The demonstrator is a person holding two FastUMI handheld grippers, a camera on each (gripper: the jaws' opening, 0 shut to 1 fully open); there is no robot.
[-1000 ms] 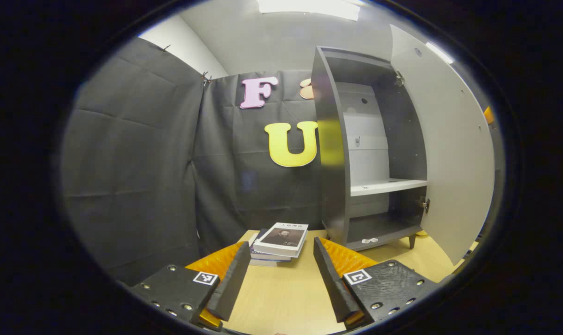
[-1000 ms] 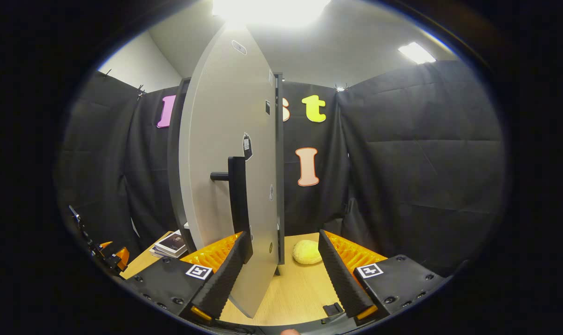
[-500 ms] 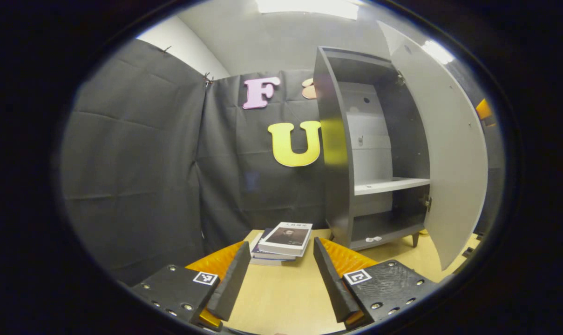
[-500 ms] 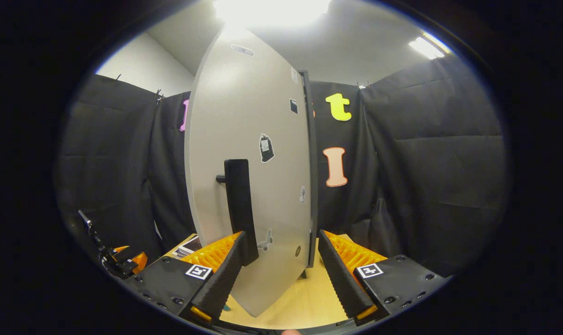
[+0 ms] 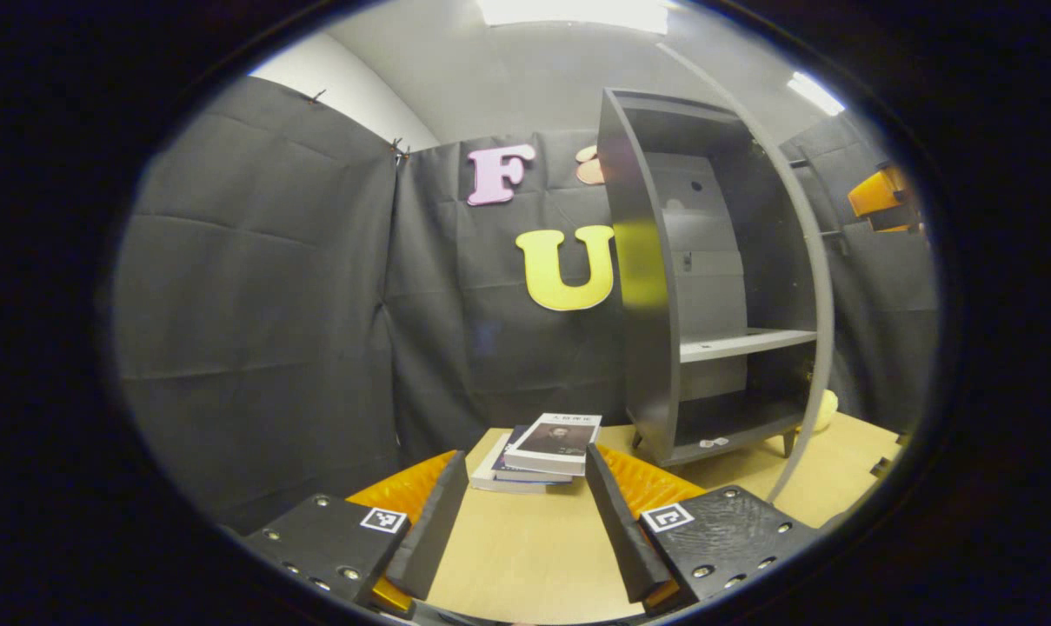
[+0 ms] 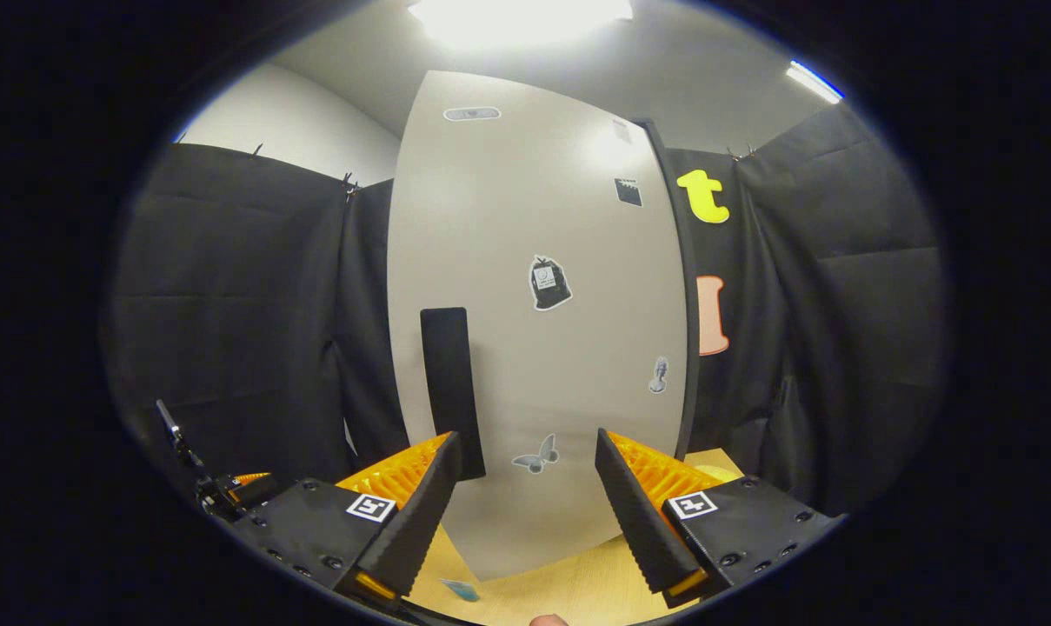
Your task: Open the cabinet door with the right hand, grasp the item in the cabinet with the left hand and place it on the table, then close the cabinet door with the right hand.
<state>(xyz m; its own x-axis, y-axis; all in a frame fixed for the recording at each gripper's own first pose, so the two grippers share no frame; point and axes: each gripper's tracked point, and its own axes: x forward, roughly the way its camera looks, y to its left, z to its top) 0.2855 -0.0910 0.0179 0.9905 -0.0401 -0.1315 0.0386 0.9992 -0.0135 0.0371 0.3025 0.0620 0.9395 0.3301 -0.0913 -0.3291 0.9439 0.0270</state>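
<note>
A dark grey cabinet (image 5: 655,287) stands on the wooden table (image 5: 525,556) with its shelves bare. Its door (image 5: 816,287) appears edge-on as a thin curve in the left gripper view. A stack of books (image 5: 544,443), the top one with a portrait cover, lies on the table left of the cabinet, just beyond my open left gripper (image 5: 521,522). In the right gripper view the pale door face (image 6: 568,348) with stickers is close ahead. My right gripper (image 6: 525,513) is open in front of it, its left finger overlapping the foot of the black handle (image 6: 449,382).
A yellow soft lump (image 5: 828,409) lies on the table behind the cabinet, and peeks past the door (image 6: 708,472). A small blue scrap (image 6: 462,589) lies on the table (image 6: 568,591). Black cloth walls close the booth. The left gripper (image 6: 229,491) shows at lower left in the right gripper view.
The door has swung toward the cabinet: from a broad panel to edge-on in the left gripper view, from edge-on to full face in the right gripper view. Both grippers stay open.
</note>
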